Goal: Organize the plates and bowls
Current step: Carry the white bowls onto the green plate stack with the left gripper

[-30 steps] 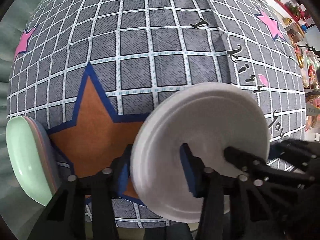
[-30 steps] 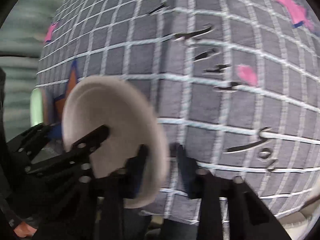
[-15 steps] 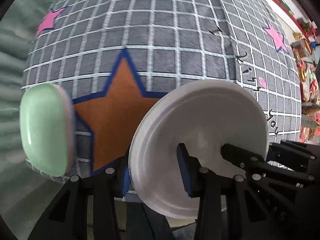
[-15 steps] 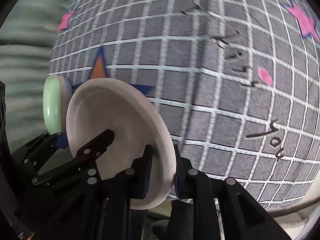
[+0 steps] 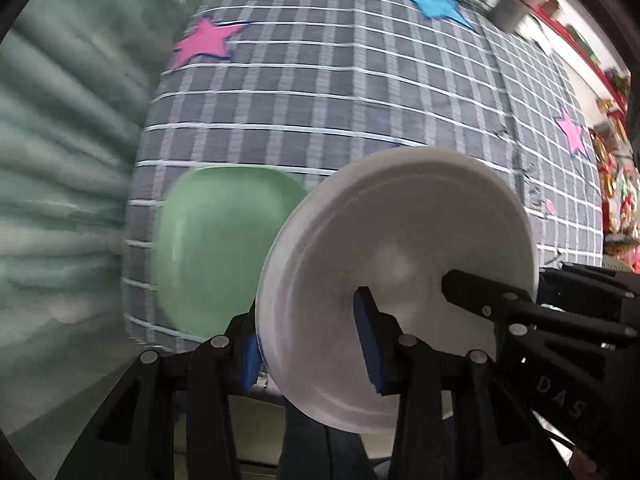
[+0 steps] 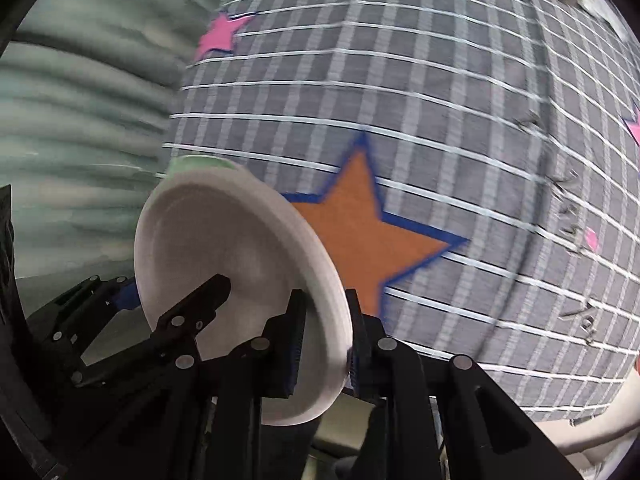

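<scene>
Both my tongs grip one white plate above the checked cloth.

My left tongs [image 5: 308, 340] are clamped on the rim of the white plate [image 5: 400, 272], one blue pad on each face, at about 7 o'clock of the plate. My right tongs [image 6: 326, 340] are clamped on the same plate [image 6: 224, 264] at its opposite edge. The plate is held tilted, off the grey checked tablecloth [image 5: 360, 92]. A green plate [image 5: 216, 244] lies on the cloth at 9 o'clock from the white one, partly hidden behind it. In the right wrist view an orange star [image 6: 368, 232] on the cloth shows at 3 o'clock of the plate.
</scene>
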Demonstrator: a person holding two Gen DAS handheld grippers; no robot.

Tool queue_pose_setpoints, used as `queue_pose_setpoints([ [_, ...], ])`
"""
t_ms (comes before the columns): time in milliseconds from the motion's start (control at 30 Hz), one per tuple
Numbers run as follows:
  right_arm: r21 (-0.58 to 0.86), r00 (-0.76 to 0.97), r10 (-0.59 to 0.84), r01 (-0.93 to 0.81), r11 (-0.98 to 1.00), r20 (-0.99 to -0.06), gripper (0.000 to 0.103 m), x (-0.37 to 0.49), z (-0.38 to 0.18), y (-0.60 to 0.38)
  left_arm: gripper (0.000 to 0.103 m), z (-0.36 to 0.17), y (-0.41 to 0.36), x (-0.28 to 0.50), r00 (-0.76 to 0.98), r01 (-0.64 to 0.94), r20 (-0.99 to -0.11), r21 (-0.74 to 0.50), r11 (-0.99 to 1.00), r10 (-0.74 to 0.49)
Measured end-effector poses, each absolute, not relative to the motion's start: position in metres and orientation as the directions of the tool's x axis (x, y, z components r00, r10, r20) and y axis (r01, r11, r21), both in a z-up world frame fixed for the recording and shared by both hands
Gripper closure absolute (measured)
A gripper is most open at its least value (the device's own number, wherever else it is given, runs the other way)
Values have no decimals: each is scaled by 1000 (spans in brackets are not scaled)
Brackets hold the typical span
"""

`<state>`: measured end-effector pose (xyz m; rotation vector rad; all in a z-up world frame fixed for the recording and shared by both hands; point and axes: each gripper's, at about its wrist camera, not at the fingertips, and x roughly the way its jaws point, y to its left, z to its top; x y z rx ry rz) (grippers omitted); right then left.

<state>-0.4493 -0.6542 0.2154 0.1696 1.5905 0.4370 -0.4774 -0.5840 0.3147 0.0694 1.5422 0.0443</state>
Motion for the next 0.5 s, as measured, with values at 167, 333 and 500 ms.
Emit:
queue_pose_setpoints([
  [167, 382, -87, 372, -202, 902, -924, 82, -443, 214, -600, 59, 308, -525, -470, 10, -39, -996, 84, 996, 84],
  [333, 391, -110, 375, -204, 898, -920, 82, -434, 194, -562, 59, 284, -496, -464, -10, -49, -996, 93, 994, 92],
  [500, 321, -95, 306, -245, 915, -947, 81, -430, 178, -539, 56, 269, -487, -462, 1, -5, -994, 111, 994, 111],
])
